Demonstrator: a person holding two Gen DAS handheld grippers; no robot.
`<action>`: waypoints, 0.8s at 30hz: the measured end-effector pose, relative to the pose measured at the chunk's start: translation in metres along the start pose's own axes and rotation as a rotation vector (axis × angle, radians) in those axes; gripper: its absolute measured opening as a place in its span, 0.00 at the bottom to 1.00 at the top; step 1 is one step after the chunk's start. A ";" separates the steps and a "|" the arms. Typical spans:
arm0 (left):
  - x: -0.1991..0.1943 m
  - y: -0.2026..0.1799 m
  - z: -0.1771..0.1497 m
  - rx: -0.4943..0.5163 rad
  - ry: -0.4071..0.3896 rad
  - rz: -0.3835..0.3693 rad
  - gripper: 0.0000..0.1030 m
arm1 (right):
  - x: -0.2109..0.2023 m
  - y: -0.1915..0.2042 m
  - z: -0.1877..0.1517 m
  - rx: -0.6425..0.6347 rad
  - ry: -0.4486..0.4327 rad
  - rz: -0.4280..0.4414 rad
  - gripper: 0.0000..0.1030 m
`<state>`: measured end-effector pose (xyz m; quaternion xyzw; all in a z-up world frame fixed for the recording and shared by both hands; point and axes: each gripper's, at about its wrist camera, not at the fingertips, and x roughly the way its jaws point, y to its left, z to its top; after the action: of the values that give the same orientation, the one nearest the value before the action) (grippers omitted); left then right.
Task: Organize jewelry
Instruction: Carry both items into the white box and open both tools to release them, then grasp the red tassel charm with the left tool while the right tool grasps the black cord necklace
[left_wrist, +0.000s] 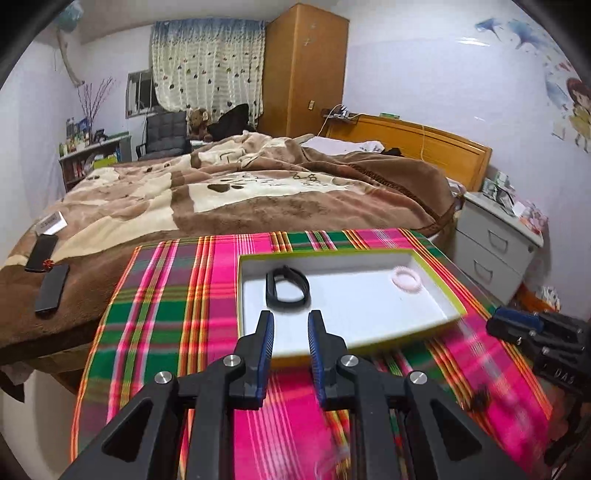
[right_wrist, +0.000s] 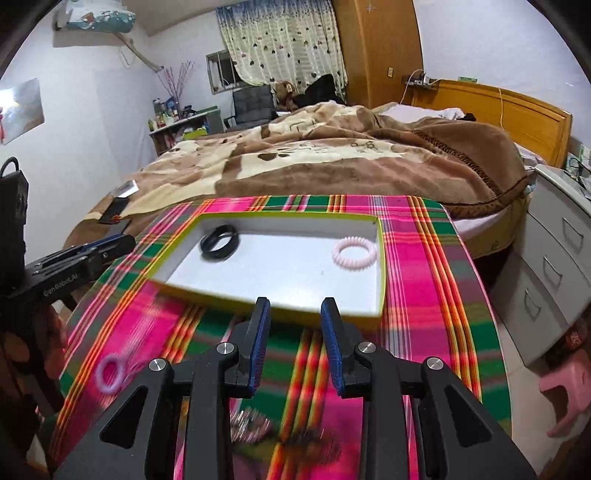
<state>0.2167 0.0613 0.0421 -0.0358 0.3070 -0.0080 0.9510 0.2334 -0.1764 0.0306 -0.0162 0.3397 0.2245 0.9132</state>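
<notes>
A shallow white box with a yellow-green rim (left_wrist: 439, 258) (right_wrist: 380, 258) lies on a plaid cloth. Inside it rest a black band (left_wrist: 287, 291) (right_wrist: 220, 242) and a pale pink spiral hair tie (left_wrist: 406, 278) (right_wrist: 354, 254). My left gripper (left_wrist: 291, 317) hovers over the box's near edge, open, with nothing between its fingers. My right gripper (right_wrist: 295, 304) hangs just short of the box's near rim, open and empty too. On the cloth near me lie a purple-pink ring (right_wrist: 110, 373), a blurred silvery piece (right_wrist: 247, 424) and a dark item (left_wrist: 480, 400) (right_wrist: 306, 439).
The plaid cloth (left_wrist: 166, 295) covers a small table set against a bed with a brown blanket (left_wrist: 258, 192). Two dark phones (left_wrist: 51, 288) lie on the bed at left. A white drawer unit (left_wrist: 495, 243) stands to the right, a pink stool (right_wrist: 565, 384) below it.
</notes>
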 end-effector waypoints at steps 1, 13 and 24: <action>-0.009 -0.003 -0.007 0.011 -0.003 -0.006 0.18 | -0.007 0.003 -0.006 -0.009 -0.001 -0.001 0.28; -0.072 -0.013 -0.073 0.018 0.009 -0.067 0.18 | -0.059 0.017 -0.065 0.042 -0.005 0.031 0.28; -0.095 -0.019 -0.101 0.017 0.034 -0.085 0.18 | -0.072 0.027 -0.100 0.060 0.026 0.021 0.28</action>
<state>0.0809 0.0397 0.0172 -0.0406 0.3213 -0.0516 0.9447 0.1128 -0.1985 0.0026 0.0118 0.3583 0.2236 0.9064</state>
